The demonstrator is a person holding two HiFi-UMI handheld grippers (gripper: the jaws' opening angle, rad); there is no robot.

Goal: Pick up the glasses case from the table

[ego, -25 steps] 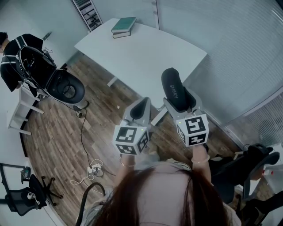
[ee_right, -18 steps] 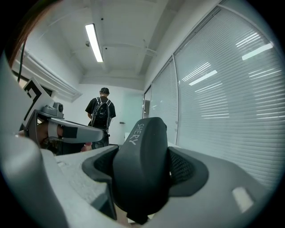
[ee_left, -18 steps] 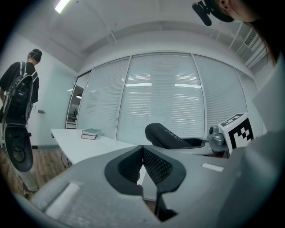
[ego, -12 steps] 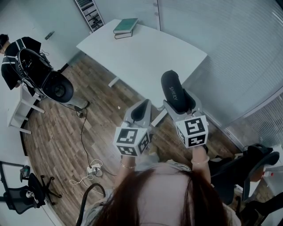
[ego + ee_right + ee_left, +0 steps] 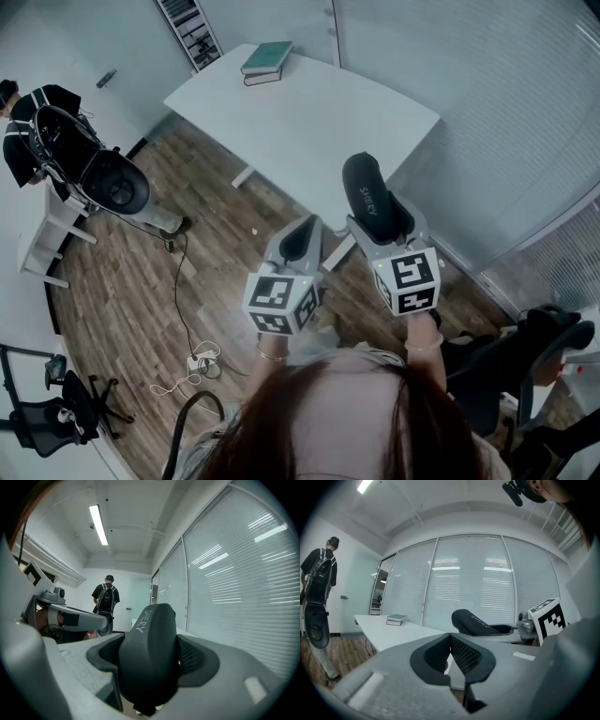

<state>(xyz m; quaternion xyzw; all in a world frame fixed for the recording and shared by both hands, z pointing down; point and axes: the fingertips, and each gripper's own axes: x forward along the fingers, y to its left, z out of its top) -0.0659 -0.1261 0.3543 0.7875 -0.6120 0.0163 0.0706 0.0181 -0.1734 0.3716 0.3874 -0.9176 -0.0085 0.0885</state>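
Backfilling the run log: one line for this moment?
right tongs: shut on glasses case | left tongs: shut, empty | glasses case: held clear of table

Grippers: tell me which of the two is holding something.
The right gripper: its jaws are shut on the black glasses case. The left gripper has its jaws together with nothing between them.
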